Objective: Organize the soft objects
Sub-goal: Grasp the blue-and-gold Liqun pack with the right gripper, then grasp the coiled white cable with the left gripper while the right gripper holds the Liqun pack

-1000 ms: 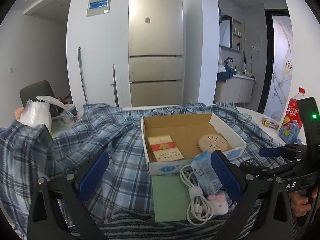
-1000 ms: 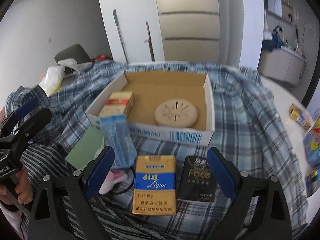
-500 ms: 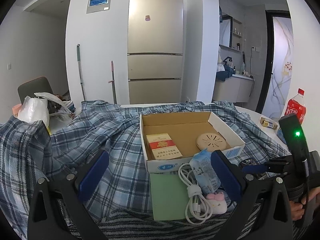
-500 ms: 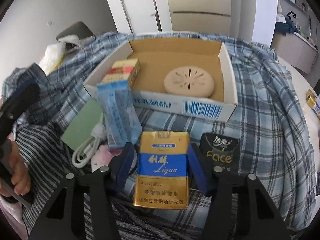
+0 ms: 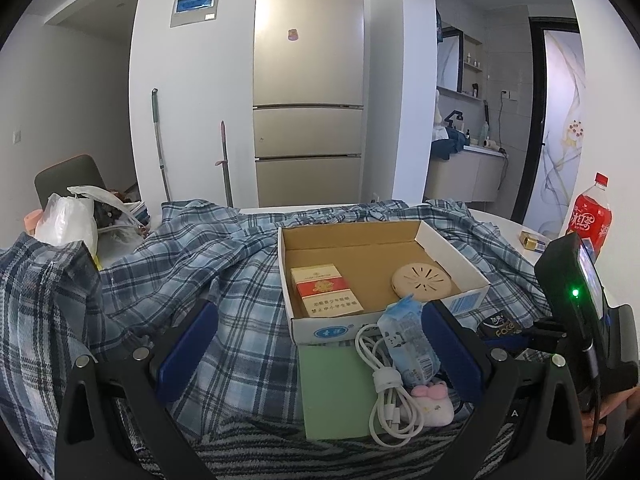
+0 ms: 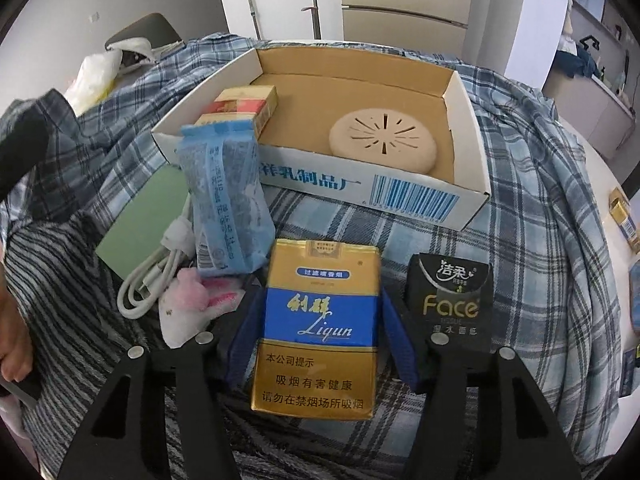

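Where plaid cloth [image 5: 168, 264] drapes, fridge [image 5: 308, 80] behind

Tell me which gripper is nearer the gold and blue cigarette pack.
Right. The right gripper has its blue pads on either side of the cigarette pack, gripping it. The left gripper hangs open, off to the left over the plaid cloth.

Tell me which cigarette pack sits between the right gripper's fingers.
The gold-and-blue Liqun cigarette pack, flat on the plaid cloth. The red-and-gold cigarette pack lies inside the cardboard box.
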Demonstrator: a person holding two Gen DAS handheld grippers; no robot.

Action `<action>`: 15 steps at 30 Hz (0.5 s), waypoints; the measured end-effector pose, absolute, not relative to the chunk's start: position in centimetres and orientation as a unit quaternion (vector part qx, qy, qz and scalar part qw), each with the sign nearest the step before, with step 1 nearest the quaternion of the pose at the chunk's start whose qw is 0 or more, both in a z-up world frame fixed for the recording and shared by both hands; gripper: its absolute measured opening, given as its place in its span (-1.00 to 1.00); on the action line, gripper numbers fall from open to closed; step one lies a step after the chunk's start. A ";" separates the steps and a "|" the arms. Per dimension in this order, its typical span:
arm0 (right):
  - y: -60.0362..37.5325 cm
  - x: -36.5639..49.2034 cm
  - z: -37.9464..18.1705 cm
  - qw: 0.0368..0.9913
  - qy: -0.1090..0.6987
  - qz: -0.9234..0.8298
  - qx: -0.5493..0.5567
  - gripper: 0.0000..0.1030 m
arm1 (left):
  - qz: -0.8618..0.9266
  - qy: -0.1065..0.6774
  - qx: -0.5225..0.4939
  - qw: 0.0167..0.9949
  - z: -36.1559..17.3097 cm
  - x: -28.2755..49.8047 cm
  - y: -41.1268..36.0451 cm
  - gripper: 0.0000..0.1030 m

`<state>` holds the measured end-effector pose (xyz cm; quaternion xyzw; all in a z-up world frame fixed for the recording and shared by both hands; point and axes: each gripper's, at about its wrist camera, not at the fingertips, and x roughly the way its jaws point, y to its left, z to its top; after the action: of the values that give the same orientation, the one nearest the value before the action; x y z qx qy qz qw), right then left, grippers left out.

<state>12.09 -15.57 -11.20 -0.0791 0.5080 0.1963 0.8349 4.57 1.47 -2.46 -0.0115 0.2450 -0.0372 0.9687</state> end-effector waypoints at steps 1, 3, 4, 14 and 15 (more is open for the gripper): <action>-15.5 12.1 -11.2 0.836 0.507 0.195 -0.083 0.08 | -0.037 0.246 -0.012 0.969 -2.5 4.6 1.5 1.00; -15.5 12.0 -11.1 0.838 0.504 0.194 -0.084 0.03 | -0.035 0.246 -0.014 0.969 -2.5 4.6 1.6 1.00; -15.6 12.0 -11.1 0.839 0.502 0.193 -0.083 0.02 | -0.034 0.246 -0.014 0.969 -2.5 4.7 1.6 1.00; -18.4 11.4 -8.0 0.878 0.437 0.195 -0.004 0.02 | -0.027 0.298 -0.036 0.954 -3.6 6.4 2.2 0.93; -18.6 11.4 -7.8 0.882 0.431 0.192 0.001 0.02 | -0.026 0.309 -0.040 0.950 -3.9 6.7 2.4 0.86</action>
<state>11.43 -18.63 -7.75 0.0006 0.4314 0.1915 0.8816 6.70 2.38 -3.88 -0.0403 0.3090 -0.0260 0.9499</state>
